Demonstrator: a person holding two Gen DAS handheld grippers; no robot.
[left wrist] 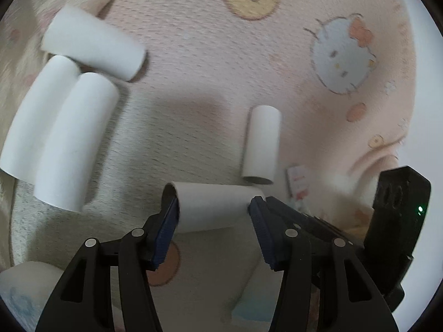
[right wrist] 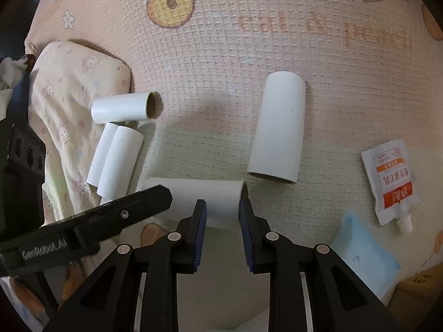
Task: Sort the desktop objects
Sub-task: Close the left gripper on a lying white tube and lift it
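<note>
Several white cardboard tubes lie on a pink cartoon-print mat [right wrist: 249, 41]. One tube [left wrist: 210, 218] [right wrist: 199, 196] lies crosswise just beyond both tools. My left gripper [left wrist: 213, 204] is open, its blue pads standing in front of that tube near its two ends without clamping it. My right gripper [right wrist: 223, 202] hovers over the tube's right end, its jaws drawn close with a narrow gap and nothing pinched. Another tube [left wrist: 261, 144] [right wrist: 277, 130] lies just beyond. Three more, two side by side [left wrist: 63, 138] [right wrist: 116, 160] and one across them [left wrist: 94, 44] [right wrist: 121, 108], are grouped at the left.
A white and orange sachet [right wrist: 390, 182] [left wrist: 297, 179] lies at the right, with a light blue pack [right wrist: 362, 254] nearer me. A patterned pillow [right wrist: 69, 96] borders the tube group on the left. The left tool's finger [right wrist: 138, 202] reaches in from the left.
</note>
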